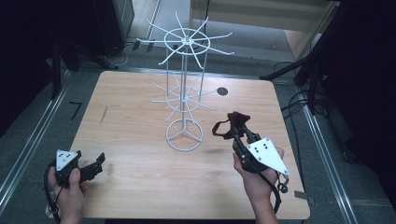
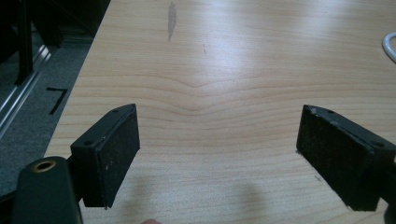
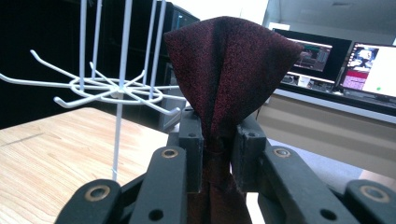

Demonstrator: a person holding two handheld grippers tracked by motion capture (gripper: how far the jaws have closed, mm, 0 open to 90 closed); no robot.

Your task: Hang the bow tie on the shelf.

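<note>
A dark red bow tie (image 1: 236, 118) with a black strap loop hangs in my right gripper (image 1: 239, 129), which is shut on it just right of the white wire hook rack (image 1: 185, 93). In the right gripper view the jaws pinch the bow tie (image 3: 229, 65) at its knot, and the fabric fans out above my right gripper (image 3: 218, 137). The rack's lower ring of hooks (image 3: 116, 91) stands to the left, apart from the cloth. My left gripper (image 1: 95, 165) rests open at the table's front left. Nothing lies between the jaws of my left gripper (image 2: 219, 135), just bare wood.
The rack's round base (image 1: 185, 135) stands mid-table, and its edge (image 2: 390, 46) peeks in at the far right of the left gripper view. A dark round spot (image 1: 222, 91) marks the table behind the rack. Monitors (image 3: 369, 65) glow beyond the table.
</note>
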